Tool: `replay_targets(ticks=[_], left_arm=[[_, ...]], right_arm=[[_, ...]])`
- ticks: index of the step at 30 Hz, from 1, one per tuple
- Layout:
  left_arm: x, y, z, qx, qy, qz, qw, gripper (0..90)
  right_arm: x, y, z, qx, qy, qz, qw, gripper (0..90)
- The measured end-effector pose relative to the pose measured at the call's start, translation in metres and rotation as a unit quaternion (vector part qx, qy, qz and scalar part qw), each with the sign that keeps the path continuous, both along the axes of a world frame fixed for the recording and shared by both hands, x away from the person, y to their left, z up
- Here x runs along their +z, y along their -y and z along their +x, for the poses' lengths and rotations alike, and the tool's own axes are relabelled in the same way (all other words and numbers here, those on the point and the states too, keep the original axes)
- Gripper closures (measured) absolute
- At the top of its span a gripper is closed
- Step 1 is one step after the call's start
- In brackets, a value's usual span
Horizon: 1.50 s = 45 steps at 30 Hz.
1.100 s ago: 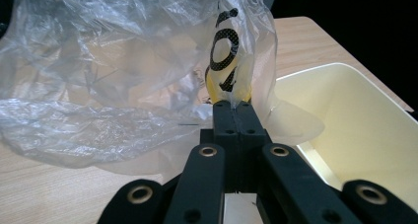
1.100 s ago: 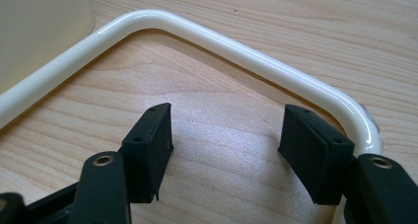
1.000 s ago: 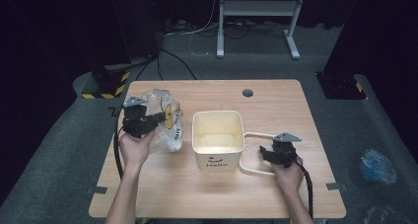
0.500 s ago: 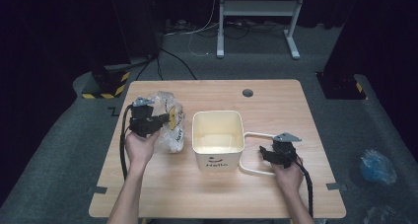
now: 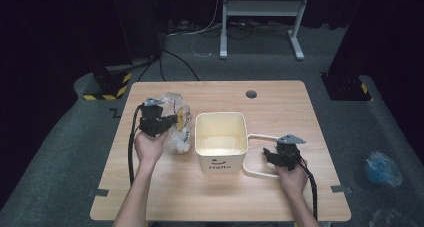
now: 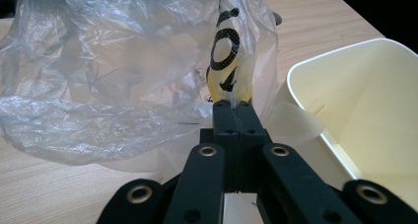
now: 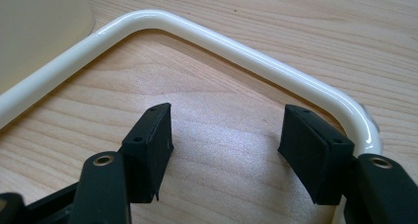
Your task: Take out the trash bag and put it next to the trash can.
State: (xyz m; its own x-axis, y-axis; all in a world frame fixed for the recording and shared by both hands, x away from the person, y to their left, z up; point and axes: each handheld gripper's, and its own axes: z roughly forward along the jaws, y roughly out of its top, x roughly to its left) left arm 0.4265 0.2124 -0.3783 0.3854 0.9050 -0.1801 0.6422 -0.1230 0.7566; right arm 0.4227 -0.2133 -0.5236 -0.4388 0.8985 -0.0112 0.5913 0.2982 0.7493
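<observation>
A crumpled clear plastic bag (image 5: 179, 132) with yellow and black print lies left of a cream bucket (image 5: 218, 163). My left gripper (image 5: 172, 121) is shut on a fold of the bag. In the left gripper view, its jaws (image 6: 235, 108) meet on the film of the bag (image 6: 98, 86), with the bucket's rim (image 6: 345, 49) just to the right. The bucket's white handle (image 5: 259, 137) lies flat on the table at its right. My right gripper (image 5: 270, 156) rests open inside that loop. In the right gripper view, the right gripper (image 7: 226, 140) has bare wood between its jaws and the handle (image 7: 222, 39) curving around them.
The wooden table (image 5: 300, 112) has a round cable hole (image 5: 251, 94) at the back. On the floor are a metal stand (image 5: 260, 17) behind the table, a yellow-and-black striped block (image 5: 107, 87) at the left and a blue crumpled bag (image 5: 382, 167) at the right.
My left gripper has carried the bag to the right, closer to the bucket, and a little lower. The right gripper has stayed still.
</observation>
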Motion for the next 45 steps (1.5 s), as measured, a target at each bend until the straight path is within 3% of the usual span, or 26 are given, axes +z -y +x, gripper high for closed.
replay_targets(ticks=[9,18,24,30,36,45], left_arm=[[-0.016,0.007,0.009,-0.001,-0.006,0.009,0.9999,89.3],[-0.023,0.007,0.014,0.002,-0.011,0.011,0.9999,87.8],[-0.023,0.009,0.013,0.0,-0.006,0.017,0.9998,77.7],[-0.021,0.01,0.01,0.007,-0.002,0.021,0.9998,58.3],[-0.018,0.009,0.007,0.01,0.007,0.005,0.9999,42.6],[-0.018,-0.001,-0.002,0.019,0.009,-0.029,0.9994,32.5]], right_arm=[[0.0,0.0,0.0,0.0,0.0,0.0,1.0,36.9],[0.0,0.0,0.0,0.001,0.0,0.0,1.0,36.9],[0.0,0.0,0.0,0.001,0.0,0.0,1.0,36.9],[0.0,0.0,0.0,0.001,0.0,0.0,1.0,36.9],[0.0,0.0,0.0,0.001,0.0,0.0,1.0,36.9],[0.0,0.0,0.0,0.001,0.0,0.0,1.0,36.9]])
